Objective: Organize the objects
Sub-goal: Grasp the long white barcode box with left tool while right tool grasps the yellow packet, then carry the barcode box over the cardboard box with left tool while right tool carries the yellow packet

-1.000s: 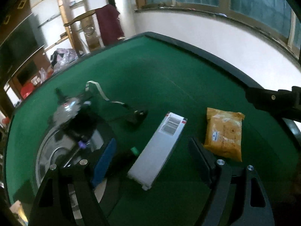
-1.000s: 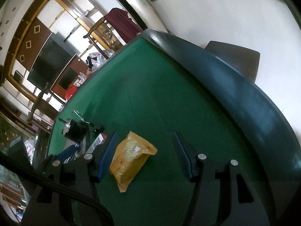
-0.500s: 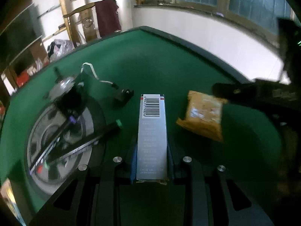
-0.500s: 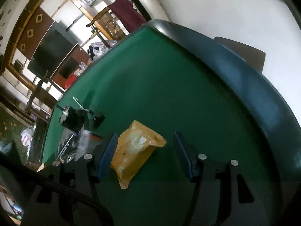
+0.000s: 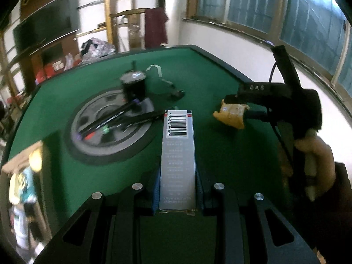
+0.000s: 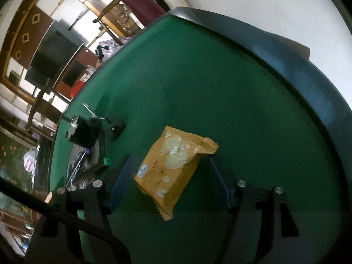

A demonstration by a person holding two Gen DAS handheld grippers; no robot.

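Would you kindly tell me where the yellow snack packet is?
The yellow snack packet lies on the green table, between the open right claw's fingers, right of the round tray.

From my left camera, the long grey barcoded carton [image 5: 177, 160] sits between my jaws, above the green felt worktop [image 5: 211, 72]. Left of it lies the round grey disc [image 5: 110, 129], carrying pens [image 5: 110, 118] and a black cylinder [image 5: 133, 85] at its far edge. The orange snack packet [image 6: 173, 167] lies right of the carton, between my right jaws.

Beyond the tool: wooden chair [image 5: 132, 28] draped with maroon garment [image 5: 155, 27]; dark television [image 5: 44, 27] far left; windows [image 5: 286, 6] right.
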